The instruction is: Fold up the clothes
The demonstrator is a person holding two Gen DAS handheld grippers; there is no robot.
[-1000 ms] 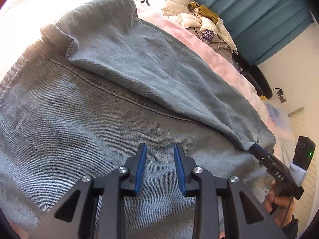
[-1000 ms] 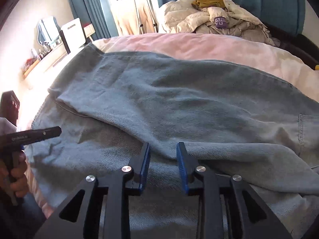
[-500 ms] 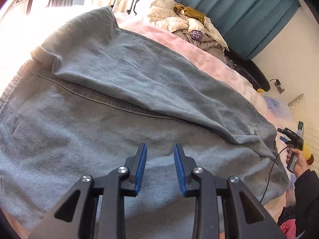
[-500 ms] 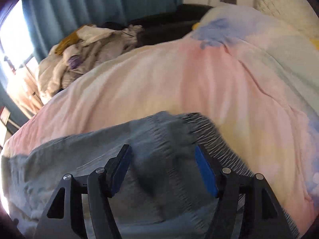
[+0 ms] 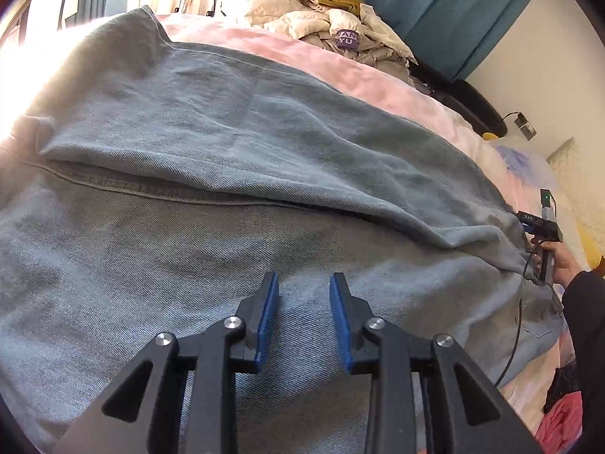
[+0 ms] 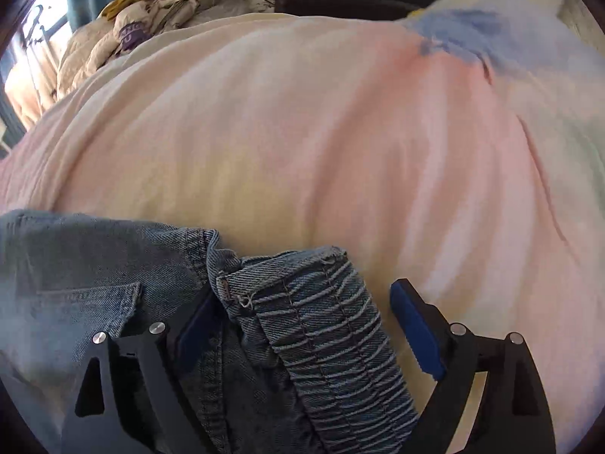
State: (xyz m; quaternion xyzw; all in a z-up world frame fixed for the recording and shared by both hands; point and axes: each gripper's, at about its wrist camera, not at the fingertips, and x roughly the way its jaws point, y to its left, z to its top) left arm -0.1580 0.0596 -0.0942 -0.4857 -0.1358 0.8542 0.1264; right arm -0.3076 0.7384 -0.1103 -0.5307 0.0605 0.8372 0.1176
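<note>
Blue-grey jeans [image 5: 227, 151] lie spread across the bed, with one leg folded over the other along a long seam. Above the nearer leg my left gripper [image 5: 304, 287] hovers open, nothing between its blue pads. At the jeans' right end is my right gripper [image 5: 529, 223], held by a hand [image 5: 563, 261]. In the right wrist view, my right gripper [image 6: 302, 295] is wide open. The ribbed elastic waistband [image 6: 332, 321] lies between its fingers, which stand apart from the cloth. A back pocket [image 6: 87, 302] shows to the left.
A pink and pastel bedsheet [image 6: 302, 132] covers the bed beyond the jeans. A heap of cream bedding and clothes [image 5: 321, 19] sits at the far end before teal curtains [image 5: 435, 0]. A dark seat [image 5: 472, 102] stands by the wall. A black cable [image 5: 518, 340] hangs from the right gripper.
My right gripper has swung from over the middle of the jeans to the waistband end and opened wide around it. The left gripper has stayed open over the leg.
</note>
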